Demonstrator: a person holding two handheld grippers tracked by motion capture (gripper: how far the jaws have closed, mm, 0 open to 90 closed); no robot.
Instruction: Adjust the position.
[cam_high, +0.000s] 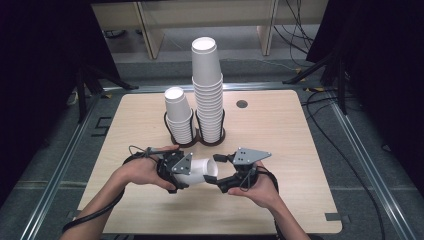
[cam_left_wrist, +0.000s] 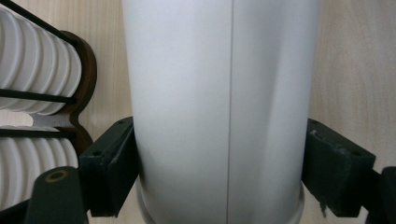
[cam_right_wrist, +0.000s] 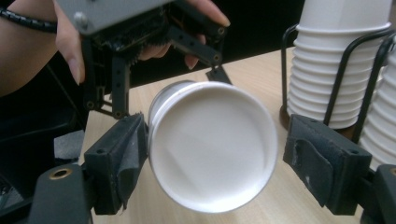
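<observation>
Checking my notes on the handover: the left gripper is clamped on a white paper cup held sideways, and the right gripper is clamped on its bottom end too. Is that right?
Not quite. The left gripper is clamped on the white paper cup, held sideways, but the right gripper is not clamped: in the right gripper view its jaws stand open around the cup's bottom end, with a clear gap at the right-hand pad.
</observation>
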